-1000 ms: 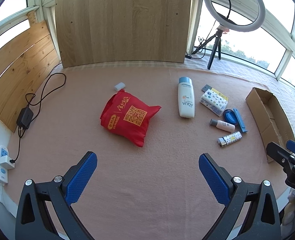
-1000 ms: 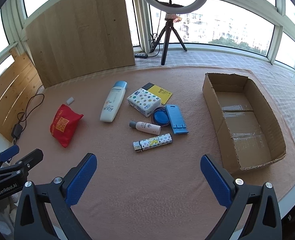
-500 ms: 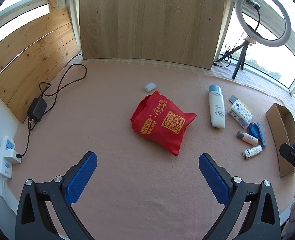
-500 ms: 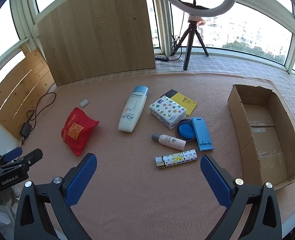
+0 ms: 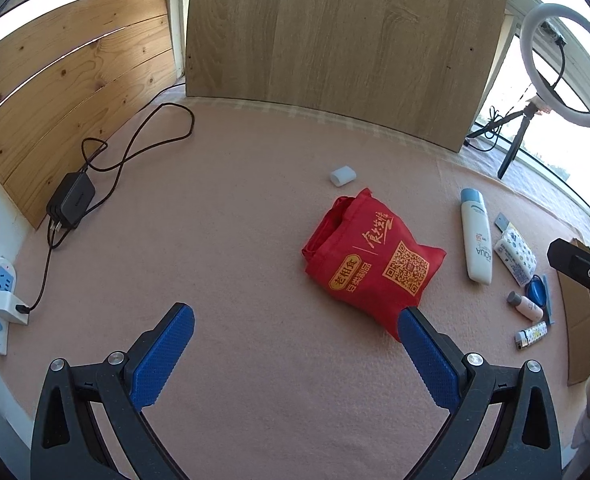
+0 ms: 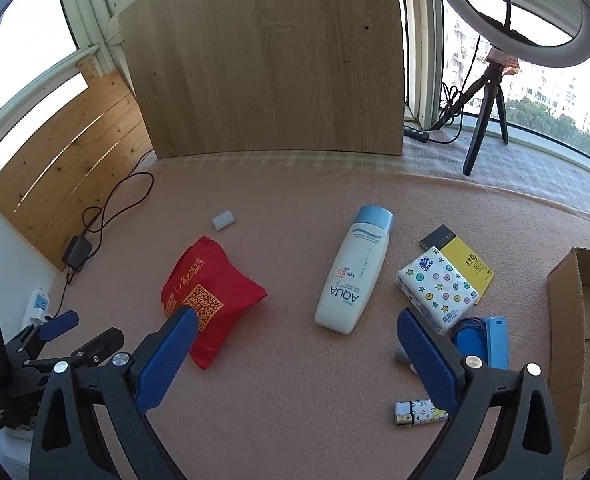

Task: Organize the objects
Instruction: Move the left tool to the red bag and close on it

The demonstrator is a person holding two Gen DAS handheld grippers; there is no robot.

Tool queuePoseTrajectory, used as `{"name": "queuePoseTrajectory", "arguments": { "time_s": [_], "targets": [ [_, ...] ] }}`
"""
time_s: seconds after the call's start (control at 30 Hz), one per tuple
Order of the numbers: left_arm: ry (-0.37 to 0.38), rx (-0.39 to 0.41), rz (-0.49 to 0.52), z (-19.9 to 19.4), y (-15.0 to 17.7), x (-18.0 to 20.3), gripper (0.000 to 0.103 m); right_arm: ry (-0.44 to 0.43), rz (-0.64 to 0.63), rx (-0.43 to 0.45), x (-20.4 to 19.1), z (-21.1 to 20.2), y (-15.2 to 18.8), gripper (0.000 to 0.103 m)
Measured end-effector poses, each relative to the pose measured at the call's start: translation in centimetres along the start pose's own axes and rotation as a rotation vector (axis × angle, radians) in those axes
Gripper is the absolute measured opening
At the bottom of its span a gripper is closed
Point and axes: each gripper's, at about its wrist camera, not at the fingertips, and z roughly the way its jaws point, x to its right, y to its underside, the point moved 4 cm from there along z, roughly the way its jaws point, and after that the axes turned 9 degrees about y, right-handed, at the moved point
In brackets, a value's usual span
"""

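Both tongs gape wide and carry nothing — the left gripper (image 5: pixel 295 344) has swung left and closer to the red bag (image 5: pixel 371 264), the right gripper (image 6: pixel 295 344) toward the sunscreen bottle (image 6: pixel 355 272); the cardboard box (image 6: pixel 587 320) now sits at the far right, so pickups look imminent.

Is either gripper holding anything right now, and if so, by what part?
Nothing is held. The left gripper and right gripper are both open and empty.
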Motion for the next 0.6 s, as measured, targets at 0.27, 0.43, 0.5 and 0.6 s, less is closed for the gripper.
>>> {"name": "queuePoseTrajectory", "arguments": {
  "time_s": [0.27,0.43,0.5,0.6],
  "targets": [
    [0.023,0.004,-0.064,3.9,-4.5,-1.9,0.102,-0.049,0.037,-0.077,-1.3,2.6,-0.4,0.083],
    [0.088,-0.032,-0.091,7.3,-7.4,-1.1,0.100,-0.031,0.058,-0.090,-0.6,2.5,0.2,0.083],
    [0.109,-0.058,-0.086,8.9,-8.3,-0.5,0.100,-0.023,0.081,-0.093,0.2,2.3,0.3,0.083],
    [0.142,-0.104,-0.088,11.3,-9.0,0.3,0.099,-0.008,0.109,-0.091,1.4,1.8,0.7,0.083]
  ]
}}
